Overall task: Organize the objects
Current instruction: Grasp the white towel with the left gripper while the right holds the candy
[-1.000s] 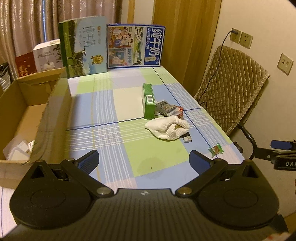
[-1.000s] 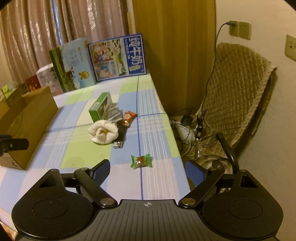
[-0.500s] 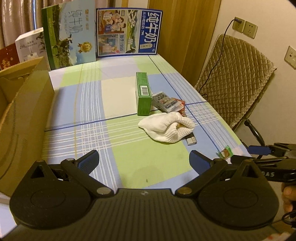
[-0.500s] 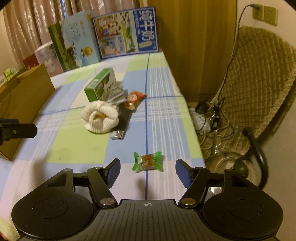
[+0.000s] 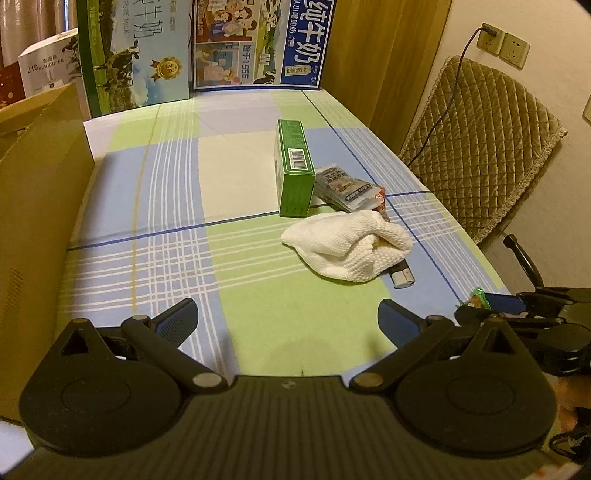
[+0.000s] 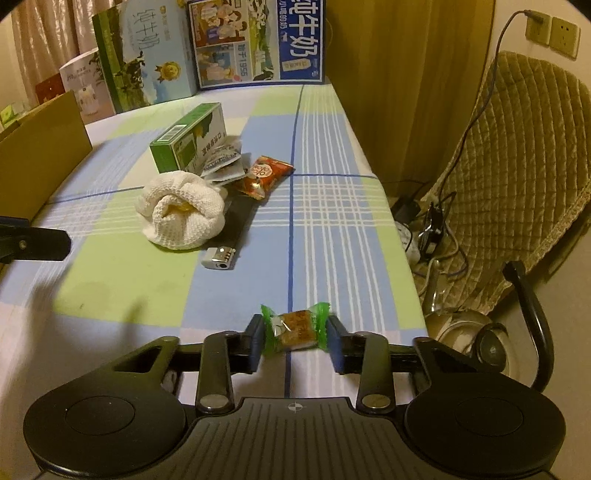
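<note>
Both views are lit dimly by warm, yellowish indoor light, so that a yellow cast is given to the wall [image 5: 491, 22] and the curtains [image 6: 48, 33]. Soft shadows are thrown on the tablecloth [image 5: 236, 177] below the white cloth [image 5: 347, 247] and before the left gripper [image 5: 286, 317]. Straight lines are bent strongly toward the edges (a fisheye effect), and the corners are cut off in black. Motion blur is seen at the left edge of the right wrist view, near the dark arm [image 6: 33, 243]. Fine grain is noticed in the darker parts.
</note>
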Demonstrator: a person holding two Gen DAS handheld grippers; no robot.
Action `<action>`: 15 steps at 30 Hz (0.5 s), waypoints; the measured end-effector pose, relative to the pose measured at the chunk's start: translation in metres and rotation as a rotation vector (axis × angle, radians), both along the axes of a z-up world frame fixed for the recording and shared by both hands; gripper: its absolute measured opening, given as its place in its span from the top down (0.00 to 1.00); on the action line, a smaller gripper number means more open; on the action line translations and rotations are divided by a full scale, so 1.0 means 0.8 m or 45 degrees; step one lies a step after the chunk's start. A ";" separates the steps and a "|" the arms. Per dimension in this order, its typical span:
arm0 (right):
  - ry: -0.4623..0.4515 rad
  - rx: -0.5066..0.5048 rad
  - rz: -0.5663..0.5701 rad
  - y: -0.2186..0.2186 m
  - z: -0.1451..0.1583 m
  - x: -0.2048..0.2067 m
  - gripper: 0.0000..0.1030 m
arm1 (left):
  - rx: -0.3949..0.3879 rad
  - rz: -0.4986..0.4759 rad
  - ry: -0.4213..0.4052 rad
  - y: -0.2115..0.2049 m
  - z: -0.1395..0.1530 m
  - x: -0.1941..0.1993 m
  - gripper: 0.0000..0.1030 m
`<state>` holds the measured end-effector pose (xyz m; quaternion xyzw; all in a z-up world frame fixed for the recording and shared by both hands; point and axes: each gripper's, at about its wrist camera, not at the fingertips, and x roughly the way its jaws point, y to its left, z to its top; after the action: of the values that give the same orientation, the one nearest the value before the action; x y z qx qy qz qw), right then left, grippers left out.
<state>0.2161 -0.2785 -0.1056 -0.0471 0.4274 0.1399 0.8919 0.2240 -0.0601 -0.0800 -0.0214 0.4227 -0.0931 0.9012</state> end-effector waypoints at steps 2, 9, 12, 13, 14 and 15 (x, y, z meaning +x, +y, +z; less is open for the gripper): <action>0.001 0.011 -0.001 0.000 0.004 0.002 0.76 | -0.005 -0.009 -0.002 -0.003 -0.003 0.004 0.01; -0.042 0.056 -0.015 0.003 0.027 0.015 0.76 | -0.044 -0.048 -0.019 -0.018 -0.011 0.027 0.01; -0.055 0.066 -0.021 0.004 0.033 0.021 0.76 | -0.076 -0.072 -0.031 -0.029 -0.016 0.042 0.02; -0.056 0.067 -0.024 0.005 0.034 0.024 0.76 | -0.083 -0.082 -0.037 -0.032 -0.019 0.048 0.02; -0.055 0.070 -0.029 0.005 0.034 0.027 0.76 | -0.081 -0.093 -0.041 -0.037 -0.021 0.054 0.03; -0.054 0.071 -0.033 0.004 0.033 0.028 0.76 | -0.074 -0.106 -0.048 -0.042 -0.023 0.059 0.05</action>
<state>0.2388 -0.2754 -0.0790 -0.0196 0.4051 0.1392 0.9034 0.2715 -0.0935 -0.0987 -0.0284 0.4034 -0.1431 0.9033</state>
